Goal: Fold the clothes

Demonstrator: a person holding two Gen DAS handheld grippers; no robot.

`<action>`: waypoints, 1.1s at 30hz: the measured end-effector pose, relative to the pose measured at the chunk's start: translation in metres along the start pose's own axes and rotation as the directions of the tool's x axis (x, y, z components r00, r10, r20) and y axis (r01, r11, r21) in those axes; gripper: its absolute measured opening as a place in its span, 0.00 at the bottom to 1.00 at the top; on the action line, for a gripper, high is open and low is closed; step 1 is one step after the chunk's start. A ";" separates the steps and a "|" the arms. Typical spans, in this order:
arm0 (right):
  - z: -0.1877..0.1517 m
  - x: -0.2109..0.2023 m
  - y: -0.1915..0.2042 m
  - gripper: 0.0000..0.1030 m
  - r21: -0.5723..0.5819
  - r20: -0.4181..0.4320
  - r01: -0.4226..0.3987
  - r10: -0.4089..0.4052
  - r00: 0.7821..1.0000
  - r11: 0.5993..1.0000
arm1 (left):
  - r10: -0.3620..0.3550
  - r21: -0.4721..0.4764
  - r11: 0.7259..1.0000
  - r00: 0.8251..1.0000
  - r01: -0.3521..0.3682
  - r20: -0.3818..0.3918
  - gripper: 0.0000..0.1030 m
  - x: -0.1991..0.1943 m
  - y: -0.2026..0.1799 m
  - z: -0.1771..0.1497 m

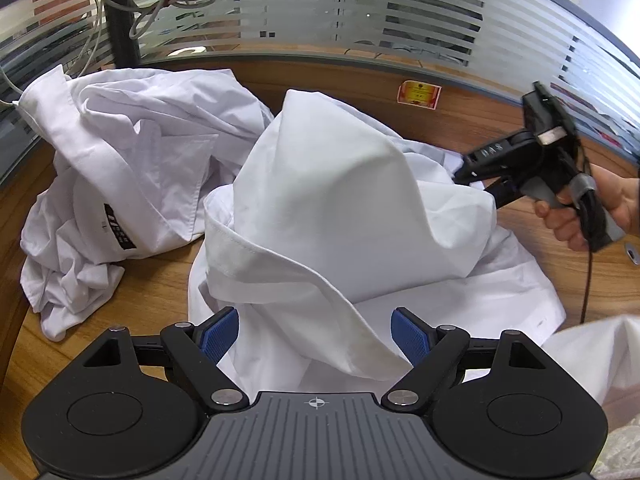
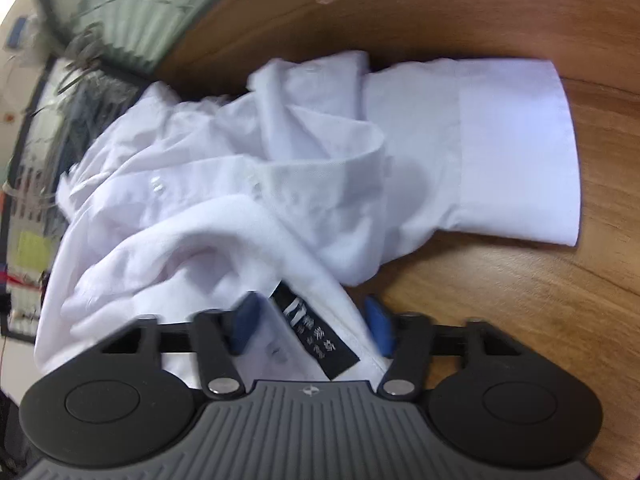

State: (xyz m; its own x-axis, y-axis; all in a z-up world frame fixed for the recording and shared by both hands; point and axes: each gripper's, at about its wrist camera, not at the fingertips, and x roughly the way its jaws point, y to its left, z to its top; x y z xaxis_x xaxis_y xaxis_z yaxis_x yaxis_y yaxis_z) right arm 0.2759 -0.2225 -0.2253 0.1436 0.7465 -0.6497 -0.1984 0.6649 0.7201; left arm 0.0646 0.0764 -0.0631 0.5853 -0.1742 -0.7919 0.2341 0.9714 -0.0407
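Two limp, light white shirts (image 1: 340,208) heaped on the wooden table (image 1: 500,120): left gripper (image 1: 316,338) wide open around a collar fold, right gripper (image 2: 308,330) half-closed astride the stiffer labelled collar (image 2: 312,332), the best hold.

wooden table (image 1: 500,128), frosted striped glass partition (image 1: 360,12)

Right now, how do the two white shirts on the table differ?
The left shirt slumps in a low, creased heap; the middle shirt rises in a tall, smoother peak. The left shirt lies untouched; the middle shirt's stitched edge runs between the left gripper's open fingers. Both are white.
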 end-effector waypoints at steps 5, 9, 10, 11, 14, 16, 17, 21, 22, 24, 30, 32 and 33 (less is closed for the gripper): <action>-0.024 -0.030 0.017 0.07 -0.001 0.024 0.066 -0.065 0.998 0.998 | 0.010 0.007 1.000 1.000 -0.010 0.005 0.83 -0.001 -0.002 0.002; -0.053 -0.078 0.028 0.06 0.007 0.098 0.147 -0.147 0.984 0.989 | 0.025 0.014 1.000 1.000 -0.026 0.017 0.83 -0.004 -0.006 0.005; -0.063 -0.094 0.028 0.05 0.006 0.123 0.179 -0.178 0.976 0.984 | 0.025 0.015 1.000 0.999 -0.025 0.021 0.83 -0.006 -0.007 0.005; -0.073 -0.110 0.028 0.05 0.010 0.151 0.212 -0.211 0.966 0.977 | 0.023 0.016 1.000 0.999 -0.024 0.024 0.83 -0.007 -0.008 0.005; -0.103 -0.158 0.025 0.05 0.049 0.233 0.303 -0.306 0.923 0.952 | 0.015 0.015 1.000 1.000 -0.015 0.026 0.83 -0.010 -0.012 0.005; -0.124 -0.190 0.021 0.05 0.092 0.284 0.360 -0.371 0.884 0.929 | 0.003 0.012 1.000 1.000 -0.003 0.021 0.83 -0.011 -0.015 0.004; -0.135 -0.205 0.019 0.05 0.118 0.304 0.387 -0.404 0.863 0.914 | -0.008 0.011 1.000 1.000 0.008 0.018 0.83 -0.012 -0.017 0.003; -0.173 -0.258 0.006 0.05 0.201 0.343 0.512 -0.549 0.762 0.835 | -0.121 -0.016 0.993 0.992 0.121 -0.020 0.83 -0.012 -0.028 0.004; -0.182 -0.272 0.002 0.05 0.224 0.346 0.541 -0.585 0.734 0.811 | -0.160 -0.029 0.987 0.987 0.159 -0.028 0.83 -0.013 -0.032 0.006; -0.200 -0.297 -0.009 0.05 0.276 0.348 0.589 -0.650 0.676 0.760 | -0.221 -0.040 0.975 0.975 0.219 -0.027 0.85 -0.016 -0.041 0.008; -0.248 -0.368 -0.035 0.05 0.430 0.324 0.693 -0.815 0.480 0.579 | -0.310 0.053 0.949 0.950 0.312 -0.034 0.87 -0.018 -0.081 0.017; -0.260 -0.389 -0.041 0.05 0.468 0.301 0.720 -0.859 0.415 0.512 | -0.326 0.093 0.940 0.944 0.328 -0.041 0.87 -0.019 -0.093 0.018; -0.266 -0.399 -0.044 0.05 0.484 0.290 0.728 -0.874 0.390 0.486 | -0.333 0.113 0.935 0.942 0.335 -0.044 0.87 -0.019 -0.098 0.018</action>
State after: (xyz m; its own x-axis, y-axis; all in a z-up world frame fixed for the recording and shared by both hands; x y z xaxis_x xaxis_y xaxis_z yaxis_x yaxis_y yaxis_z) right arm -0.0307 -0.5564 -0.0628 0.5107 -0.2826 -0.8120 0.4774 0.8787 -0.0055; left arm 0.0443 -0.0187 -0.0330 0.4392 -0.4801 -0.7594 0.5031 0.8317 -0.2348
